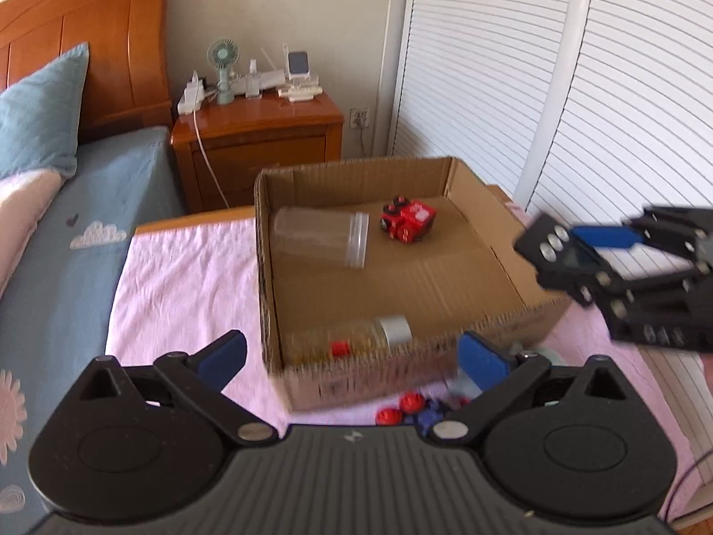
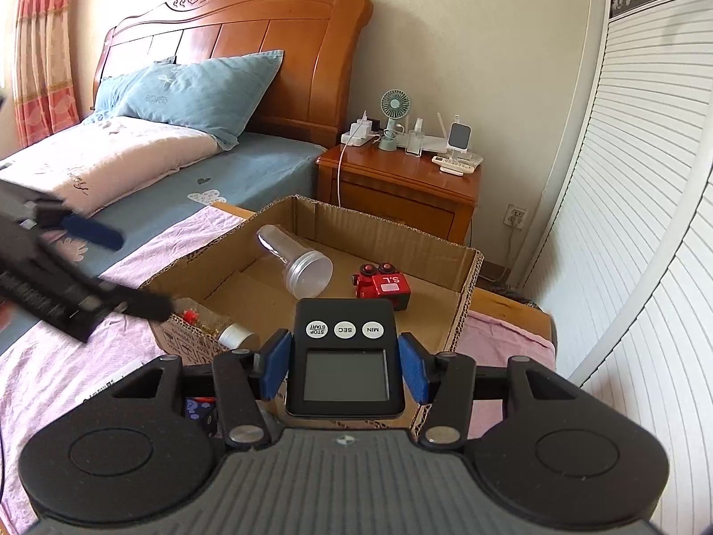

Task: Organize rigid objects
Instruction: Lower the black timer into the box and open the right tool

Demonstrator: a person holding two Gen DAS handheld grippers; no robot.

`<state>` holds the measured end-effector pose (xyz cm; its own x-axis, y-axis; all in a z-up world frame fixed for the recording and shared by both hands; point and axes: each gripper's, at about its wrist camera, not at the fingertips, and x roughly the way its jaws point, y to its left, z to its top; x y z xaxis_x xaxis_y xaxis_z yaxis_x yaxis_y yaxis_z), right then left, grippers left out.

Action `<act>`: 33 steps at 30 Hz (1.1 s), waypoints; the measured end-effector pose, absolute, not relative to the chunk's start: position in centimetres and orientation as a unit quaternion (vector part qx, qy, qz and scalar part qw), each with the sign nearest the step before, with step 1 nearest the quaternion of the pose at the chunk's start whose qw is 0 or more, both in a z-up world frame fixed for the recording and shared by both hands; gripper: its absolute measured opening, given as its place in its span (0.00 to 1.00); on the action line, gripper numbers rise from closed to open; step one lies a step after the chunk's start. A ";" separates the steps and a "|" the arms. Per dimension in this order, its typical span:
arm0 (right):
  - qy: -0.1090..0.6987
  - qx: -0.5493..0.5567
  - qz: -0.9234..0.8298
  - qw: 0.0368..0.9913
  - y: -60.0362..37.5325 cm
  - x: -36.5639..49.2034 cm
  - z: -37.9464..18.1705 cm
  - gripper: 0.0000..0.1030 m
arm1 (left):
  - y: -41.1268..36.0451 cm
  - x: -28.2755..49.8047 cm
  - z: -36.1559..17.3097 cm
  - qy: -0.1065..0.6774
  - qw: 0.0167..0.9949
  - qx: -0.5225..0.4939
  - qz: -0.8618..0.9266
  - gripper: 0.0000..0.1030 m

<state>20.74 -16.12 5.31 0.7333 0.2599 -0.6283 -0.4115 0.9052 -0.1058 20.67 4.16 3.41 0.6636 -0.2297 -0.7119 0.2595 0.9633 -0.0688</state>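
Note:
A black digital timer (image 2: 345, 356) with three round buttons sits between the blue pads of my right gripper (image 2: 345, 372), which is shut on it over the near edge of an open cardboard box (image 2: 387, 227). In the box lie a clear plastic jar (image 1: 321, 240) on its side, a red toy truck (image 1: 407, 220) and a silver-capped bottle (image 1: 383, 332) against the near wall. My left gripper (image 1: 352, 356) hangs open and holds nothing, just in front of the box. From the left wrist view the right gripper (image 1: 575, 263) shows at the right with the timer (image 1: 552, 247).
The box rests on a pink cloth (image 1: 187, 276) over a table beside a bed (image 2: 249, 169). Small red and blue toy pieces (image 1: 414, 410) lie on the cloth in front of the box. A wooden nightstand (image 2: 401, 187) with a fan stands behind, louvred doors (image 1: 601, 102) to the right.

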 end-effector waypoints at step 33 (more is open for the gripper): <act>0.388 -0.081 0.086 0.914 -14.3 31.8 2.6 0.95 | 6.9 12.6 1.8 0.378 0.923 0.011 -0.077 0.98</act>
